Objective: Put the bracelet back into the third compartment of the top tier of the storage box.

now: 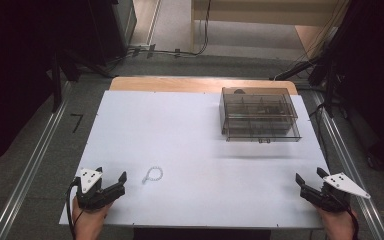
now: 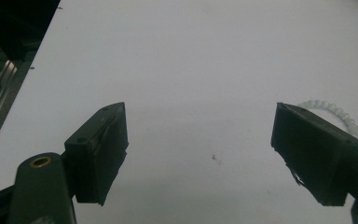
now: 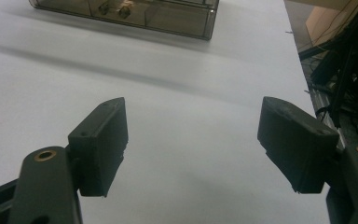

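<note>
At the near left corner of the white table [image 1: 190,135], the left gripper [image 1: 112,176] rests low in the person's left hand [image 1: 87,220], its two black jaws spread wide apart with nothing between them; in the left gripper view the same gripper [image 2: 198,140] shows bare white tabletop in the gap. Just to the right of it lies a small beaded bracelet [image 1: 153,174], a pale, nearly clear loop of round beads lying flat on the table, near the gripper's right jaw but apart from it. In the left gripper view the bracelet [image 2: 338,113] peeks out as an arc of beads behind the top of the right-hand jaw, part of the loop hidden by it. Farther right and toward the far edge of the table stands a smoky transparent drawer box [image 1: 258,113], its lowest drawer pulled out a little toward the person, with dividers visible inside; what sits in the compartments is too small to tell from the high view. In the right gripper view the box [image 3: 168,14] shows at the top, with small objects visible through its front wall. At the near right corner the right gripper [image 1: 310,176], held by the person's right hand [image 1: 337,222], is likewise released, jaws wide; its own view shows the gripper [image 3: 191,135] holding nothing over bare table, well apart from the box.
</note>
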`<state>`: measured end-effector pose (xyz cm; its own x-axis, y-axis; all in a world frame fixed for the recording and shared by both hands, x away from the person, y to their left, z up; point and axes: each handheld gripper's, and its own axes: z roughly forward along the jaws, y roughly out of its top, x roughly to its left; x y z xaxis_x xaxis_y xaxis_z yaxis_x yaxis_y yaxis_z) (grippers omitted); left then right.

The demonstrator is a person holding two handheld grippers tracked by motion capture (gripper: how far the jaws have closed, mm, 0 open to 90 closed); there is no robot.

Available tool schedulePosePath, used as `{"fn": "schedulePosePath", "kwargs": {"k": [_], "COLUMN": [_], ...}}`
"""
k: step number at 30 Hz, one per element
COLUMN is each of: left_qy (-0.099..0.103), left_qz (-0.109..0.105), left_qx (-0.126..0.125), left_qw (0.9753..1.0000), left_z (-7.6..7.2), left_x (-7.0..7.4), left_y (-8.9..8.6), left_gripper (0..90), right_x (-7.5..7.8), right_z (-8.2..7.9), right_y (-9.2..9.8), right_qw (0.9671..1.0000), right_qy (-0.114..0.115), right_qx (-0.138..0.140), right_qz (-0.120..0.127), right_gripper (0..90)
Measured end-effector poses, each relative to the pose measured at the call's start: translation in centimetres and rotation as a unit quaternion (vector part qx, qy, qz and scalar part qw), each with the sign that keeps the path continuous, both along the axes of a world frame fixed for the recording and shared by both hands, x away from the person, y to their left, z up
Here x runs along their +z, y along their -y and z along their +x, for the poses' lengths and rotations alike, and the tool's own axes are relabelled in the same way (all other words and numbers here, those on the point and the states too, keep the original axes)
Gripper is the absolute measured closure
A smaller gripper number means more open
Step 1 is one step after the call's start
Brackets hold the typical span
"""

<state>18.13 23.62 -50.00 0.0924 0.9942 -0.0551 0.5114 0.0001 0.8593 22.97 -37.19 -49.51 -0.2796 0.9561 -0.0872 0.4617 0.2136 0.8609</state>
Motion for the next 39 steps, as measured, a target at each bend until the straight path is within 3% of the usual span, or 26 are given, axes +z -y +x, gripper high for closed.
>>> {"fn": "schedulePosePath", "kwargs": {"k": [14,39], "left_qy": [-0.002,-0.033], "left_qz": [-0.003,0.002], "left_qx": [-0.006,-0.059], "left_qw": [1.0000,0.9977], "left_z": [0.0,0.7], "left_x": [0.0,-0.7], "left_y": [0.1,1.8], "left_gripper": [19.1,24.8], "right_x": [-0.1,-0.2], "right_z": [0.0,0.2], "right_y": [0.0,-0.3], "right_qw": [1.0000,0.9999], "right_qy": [-0.004,-0.012], "right_qx": [-0.002,0.004], "right_qz": [-0.001,-0.004], "right_gripper": [22.5,22.5]}}
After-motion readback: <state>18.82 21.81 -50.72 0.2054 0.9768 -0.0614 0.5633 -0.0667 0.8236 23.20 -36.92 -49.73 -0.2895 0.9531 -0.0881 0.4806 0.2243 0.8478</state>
